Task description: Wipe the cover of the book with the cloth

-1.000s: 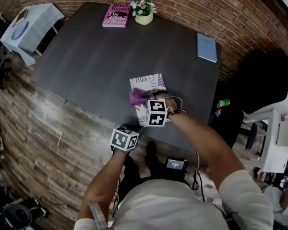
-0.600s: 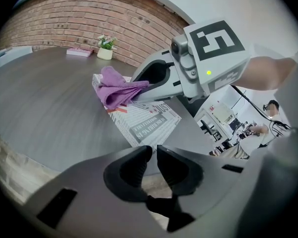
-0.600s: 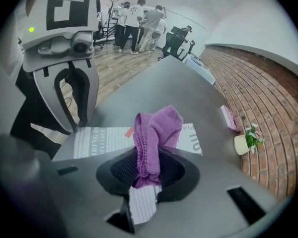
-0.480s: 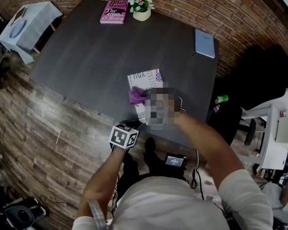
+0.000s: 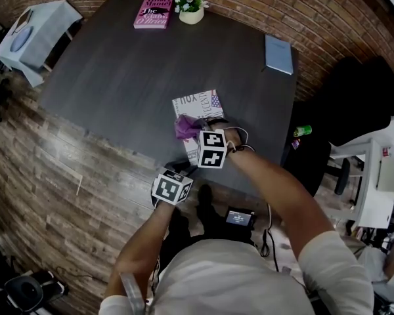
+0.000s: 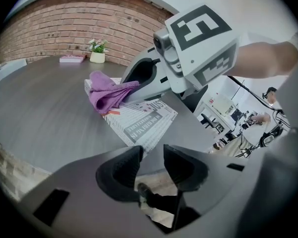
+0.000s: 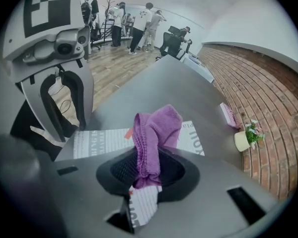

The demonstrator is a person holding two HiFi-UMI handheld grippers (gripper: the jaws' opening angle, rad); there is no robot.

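The book (image 5: 198, 105) lies flat and closed near the near edge of the tabletop (image 5: 131, 71), white printed cover up.

1. Handling, book. I judge it a thin, light paperback with a smooth cover. It is likely to slide or turn on the smooth tabletop under a sideways wipe. The best place to steady it is the bare near corner, away from the wiping path.
2. Handling, cloth. The purple cloth (image 5: 186, 127) is soft and limp. It bunches rather than spreads, so only a small pad of it meets the cover. It rests on the left part of the cover.
3. Right gripper (image 7: 148, 170). Its fingers are clenched on a fold of the cloth, and the loose bunch stands out ahead of them.
4. Left gripper (image 6: 151, 165). It hangs at the tabletop's near edge, just short of the book. Its fingers have just been opening and now stand released, with nothing between them.
5. Containers. A small white pot (image 5: 191, 16) at the far edge holds a bunch of flowers. It is well apart from the book and needs no attention.
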